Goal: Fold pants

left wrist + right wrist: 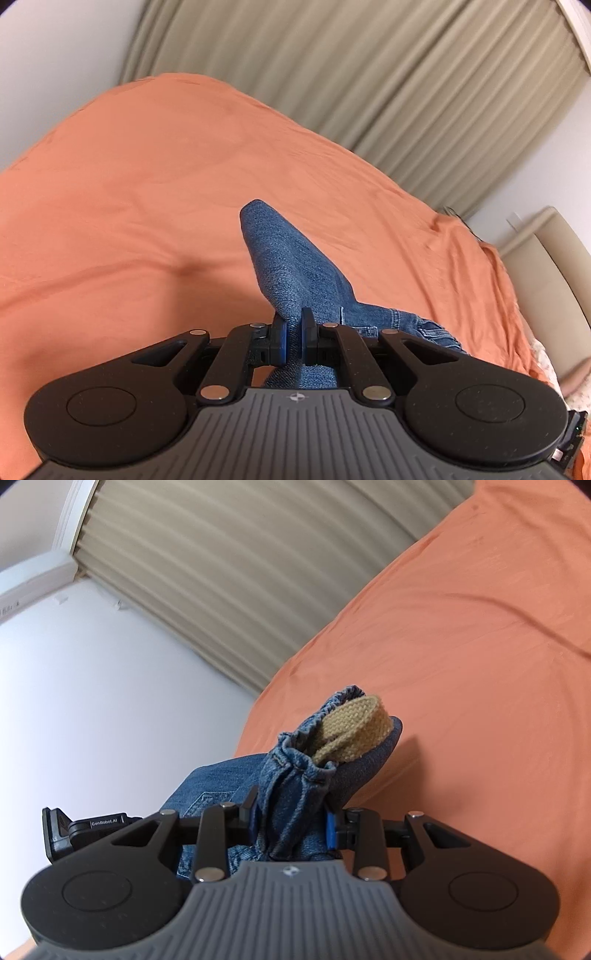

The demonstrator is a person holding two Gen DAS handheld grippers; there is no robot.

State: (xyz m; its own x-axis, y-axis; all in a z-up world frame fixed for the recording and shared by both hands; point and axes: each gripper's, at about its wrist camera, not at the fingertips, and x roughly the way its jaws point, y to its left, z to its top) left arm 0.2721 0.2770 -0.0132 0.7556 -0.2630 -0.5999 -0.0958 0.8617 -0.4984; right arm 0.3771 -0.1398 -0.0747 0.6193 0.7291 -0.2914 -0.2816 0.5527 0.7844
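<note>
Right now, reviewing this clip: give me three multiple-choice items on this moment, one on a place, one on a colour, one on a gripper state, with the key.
1. Where does the tan webbing strap sit?
A. Flat on the bed sheet
B. In the bunched denim waistband held by the right gripper
C. On the curtain

2. What colour is the bed sheet?
A. White
B. Green
C. Orange

3. What is the left gripper doing?
A. Clamped on a fold of the jeans
B. Standing open with nothing in it
C. Holding the curtain

Key: 1 B, the strap pokes out of the gathered jeans above the right gripper. 2 C, orange cloth spreads under the jeans in both views. 3 A, blue denim is pinched between its nearly closed pads.
</note>
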